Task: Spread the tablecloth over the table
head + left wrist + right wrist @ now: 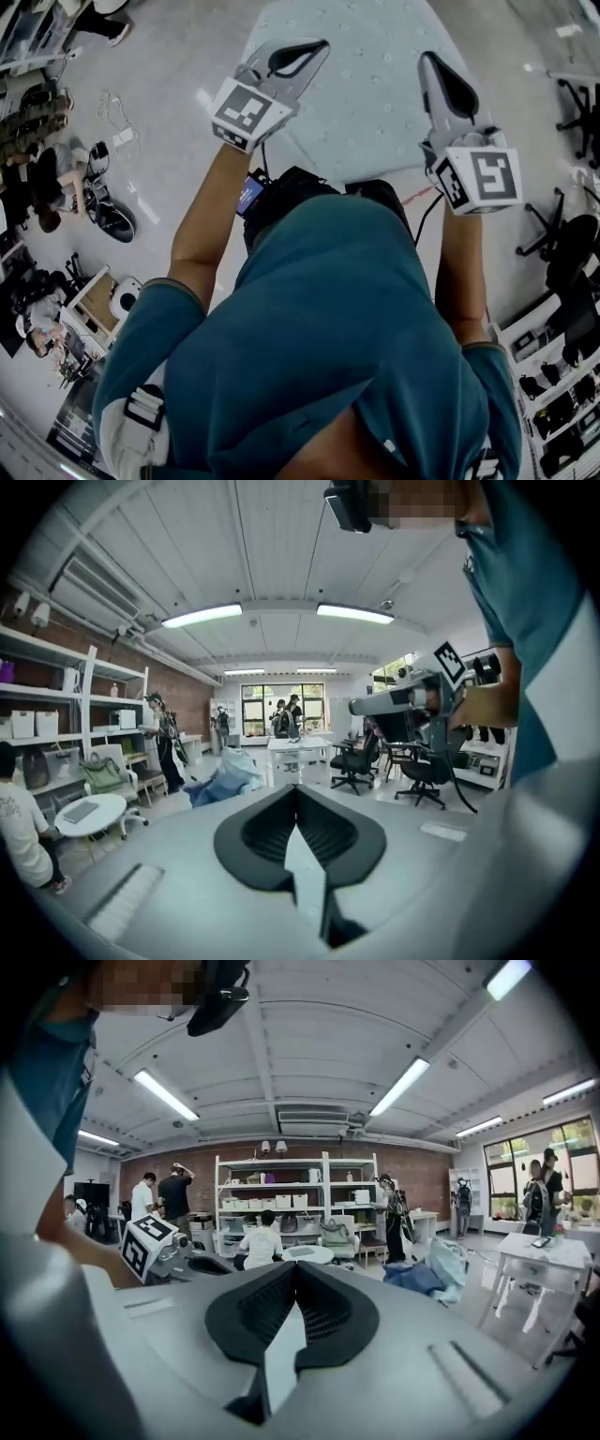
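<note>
The tablecloth point(361, 89), pale blue-grey with small dots, lies spread flat over the table far below me, at the top middle of the head view. Both grippers are held up high, close to my head, and point out level. My left gripper point(314, 52) is over the cloth's left side and my right gripper point(433, 64) is over its right side. In the left gripper view the jaws point(296, 794) are closed together with nothing hanging from them. The right gripper view shows the same of its jaws point(295, 1269). Neither gripper touches the cloth.
Office chairs point(562, 234) stand at the right and shelving point(553, 394) at the lower right. People sit and stand at the left point(42, 187), by shelves point(291, 1194). A blue cloth heap point(225, 778) lies on the floor. A white table point(548, 1255) is near the windows.
</note>
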### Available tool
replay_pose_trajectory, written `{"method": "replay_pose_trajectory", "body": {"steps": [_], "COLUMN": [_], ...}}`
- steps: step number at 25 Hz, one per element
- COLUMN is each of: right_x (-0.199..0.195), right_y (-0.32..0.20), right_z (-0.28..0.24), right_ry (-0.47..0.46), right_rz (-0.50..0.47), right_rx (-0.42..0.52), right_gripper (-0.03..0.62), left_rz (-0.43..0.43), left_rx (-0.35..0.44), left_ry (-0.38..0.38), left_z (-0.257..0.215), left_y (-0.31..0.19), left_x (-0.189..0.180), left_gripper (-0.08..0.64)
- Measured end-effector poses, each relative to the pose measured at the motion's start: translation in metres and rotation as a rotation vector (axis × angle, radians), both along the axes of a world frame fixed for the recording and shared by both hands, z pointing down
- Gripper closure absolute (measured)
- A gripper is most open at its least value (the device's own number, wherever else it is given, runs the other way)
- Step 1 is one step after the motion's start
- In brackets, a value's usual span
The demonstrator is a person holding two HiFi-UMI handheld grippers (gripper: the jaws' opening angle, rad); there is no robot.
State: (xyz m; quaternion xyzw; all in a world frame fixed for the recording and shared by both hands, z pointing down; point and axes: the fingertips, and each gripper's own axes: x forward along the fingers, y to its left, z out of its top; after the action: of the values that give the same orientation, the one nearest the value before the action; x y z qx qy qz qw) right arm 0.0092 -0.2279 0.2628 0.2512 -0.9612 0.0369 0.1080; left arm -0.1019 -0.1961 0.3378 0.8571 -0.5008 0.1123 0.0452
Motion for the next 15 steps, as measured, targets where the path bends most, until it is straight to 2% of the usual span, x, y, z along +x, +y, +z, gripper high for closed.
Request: {"method": "replay_pose_trajectory", "body": {"steps": [7, 15], "right_x": [-0.042, -0.067], "right_y": [0.048, 0.083], "right_z": [-0.08, -0.12], "right_ry": [-0.042, -0.019], "right_rz": [-0.05, -0.075], "right_rx": [0.116, 0.177], "right_gripper": [0.583, 0.584], "left_rz": [-0.054, -0.097], "left_rx": [0.129, 0.248], "left_ry": [-0.013, -0.05], "left_z": [-0.088, -0.153], "left_y": [0.033, 0.069], "left_x": [-0.066, -0.115], "left_gripper": [0.56, 0.56]}}
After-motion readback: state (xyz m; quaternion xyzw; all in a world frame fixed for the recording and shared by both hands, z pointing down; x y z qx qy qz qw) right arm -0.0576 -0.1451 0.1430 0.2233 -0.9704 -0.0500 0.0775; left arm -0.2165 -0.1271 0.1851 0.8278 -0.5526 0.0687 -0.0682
